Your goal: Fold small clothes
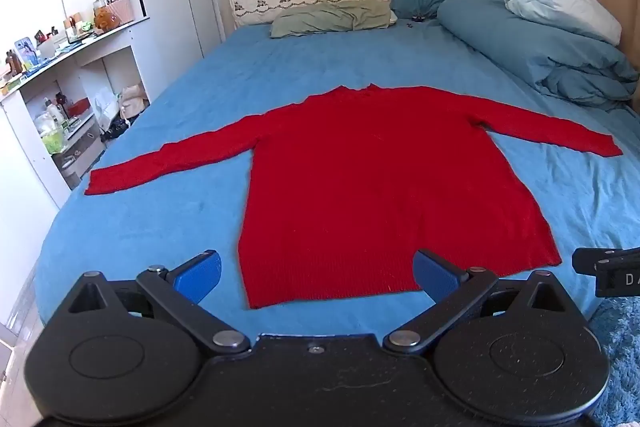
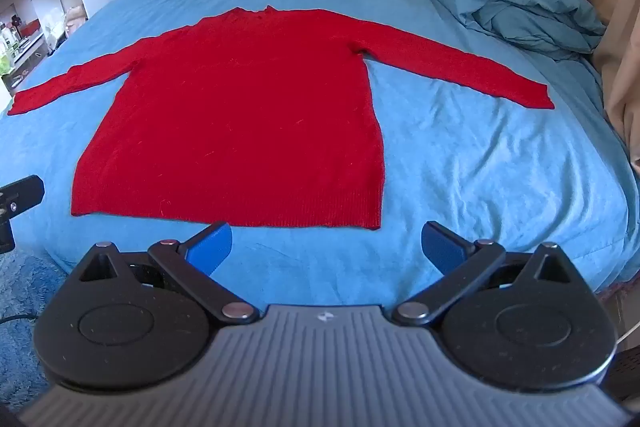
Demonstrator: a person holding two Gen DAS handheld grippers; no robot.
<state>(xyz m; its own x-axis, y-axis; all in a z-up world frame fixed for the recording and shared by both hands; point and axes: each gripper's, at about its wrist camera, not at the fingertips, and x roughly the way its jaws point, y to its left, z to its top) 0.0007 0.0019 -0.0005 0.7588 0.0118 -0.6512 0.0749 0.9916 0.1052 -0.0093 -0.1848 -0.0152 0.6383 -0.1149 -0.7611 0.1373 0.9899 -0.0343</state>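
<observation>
A red long-sleeved sweater [image 1: 376,187] lies flat on the blue bed sheet [image 1: 168,227], sleeves spread out to both sides, hem toward me. It also shows in the right wrist view [image 2: 240,131]. My left gripper [image 1: 316,273] is open and empty, hovering just before the hem near its left part. My right gripper [image 2: 326,247] is open and empty, just in front of the hem's right corner. The right gripper's edge shows at the right in the left wrist view [image 1: 604,267].
Pillows [image 1: 332,17] and a bunched blue duvet [image 1: 540,39] lie at the head and right side of the bed. A white shelf unit [image 1: 60,107] with clutter stands to the left. A blue shaggy rug [image 1: 620,347] lies on the floor by the bed's foot.
</observation>
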